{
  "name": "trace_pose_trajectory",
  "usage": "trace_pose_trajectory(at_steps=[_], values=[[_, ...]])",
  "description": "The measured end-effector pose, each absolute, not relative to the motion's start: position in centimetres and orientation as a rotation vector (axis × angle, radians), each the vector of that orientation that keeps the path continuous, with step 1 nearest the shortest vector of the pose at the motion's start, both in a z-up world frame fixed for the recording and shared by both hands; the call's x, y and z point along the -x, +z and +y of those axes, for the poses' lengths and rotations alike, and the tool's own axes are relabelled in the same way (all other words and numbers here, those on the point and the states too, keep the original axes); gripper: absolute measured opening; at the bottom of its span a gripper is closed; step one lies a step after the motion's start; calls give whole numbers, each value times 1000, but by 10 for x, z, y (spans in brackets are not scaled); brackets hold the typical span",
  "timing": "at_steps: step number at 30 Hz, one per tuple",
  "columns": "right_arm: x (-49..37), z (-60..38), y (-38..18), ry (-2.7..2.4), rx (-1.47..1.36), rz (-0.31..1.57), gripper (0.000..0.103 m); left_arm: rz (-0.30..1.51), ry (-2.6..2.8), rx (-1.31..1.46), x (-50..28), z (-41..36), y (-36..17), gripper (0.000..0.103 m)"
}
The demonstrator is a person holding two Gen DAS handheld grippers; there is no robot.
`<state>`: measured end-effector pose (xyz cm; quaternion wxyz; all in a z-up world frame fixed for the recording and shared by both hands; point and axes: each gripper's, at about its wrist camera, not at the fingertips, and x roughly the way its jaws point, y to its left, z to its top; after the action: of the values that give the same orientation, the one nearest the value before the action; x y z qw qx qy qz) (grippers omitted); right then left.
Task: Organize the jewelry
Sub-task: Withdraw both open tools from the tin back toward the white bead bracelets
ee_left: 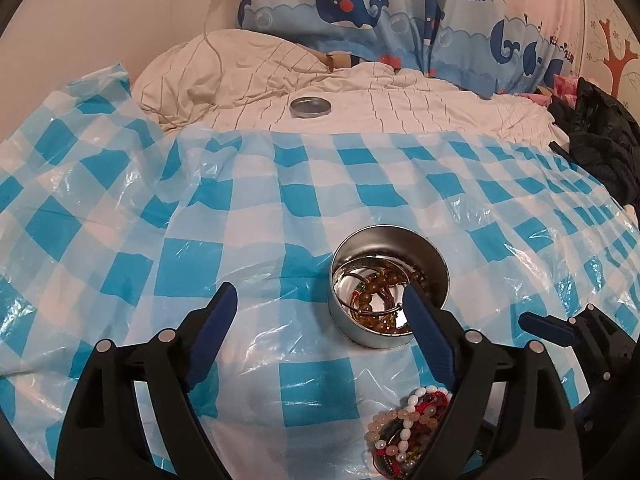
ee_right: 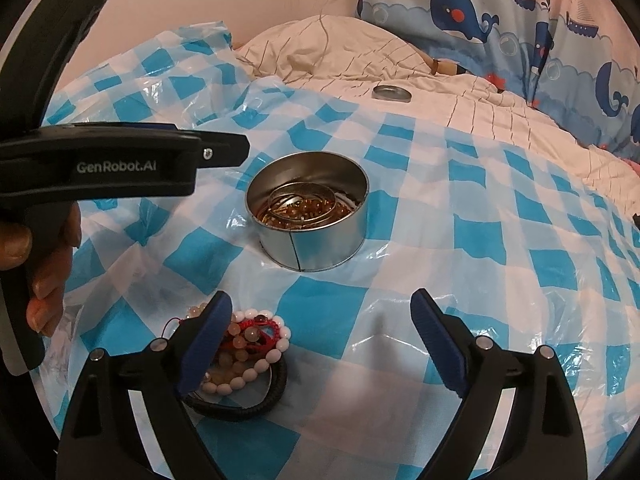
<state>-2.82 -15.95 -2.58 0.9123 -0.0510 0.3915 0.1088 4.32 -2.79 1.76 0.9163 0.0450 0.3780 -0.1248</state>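
Left gripper (ee_left: 320,304) spread empty by tin (ee_left: 390,284), right gripper (ee_right: 322,308) spread empty beside bracelets (ee_right: 248,352)

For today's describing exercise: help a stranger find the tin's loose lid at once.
Start at the blue-and-white checked plastic sheet covering the bed. Beyond its far edge, on the white striped bedding, lies the lid. It is flat, shallow and empty, unlike the deep open tin holding bracelets.

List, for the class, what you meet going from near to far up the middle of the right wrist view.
Pile of bead bracelets → open round tin holding bangles and beads → tin lid on the striped bedding → whale-print curtain.
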Motion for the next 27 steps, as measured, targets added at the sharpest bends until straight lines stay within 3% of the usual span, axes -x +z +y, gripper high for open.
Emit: trace_pose_trajectory(at_steps=[12,22,27], values=[[26,-158,-34,218,115,821,88,776,-246,-112,-42,-26,19,84],[25,-157,-36,210,116,821,90,596,-94,-454,-24,-55,24,84],[24,-157,-38,209,123,825,90,567,-79,-498,-20,-59,29,84]])
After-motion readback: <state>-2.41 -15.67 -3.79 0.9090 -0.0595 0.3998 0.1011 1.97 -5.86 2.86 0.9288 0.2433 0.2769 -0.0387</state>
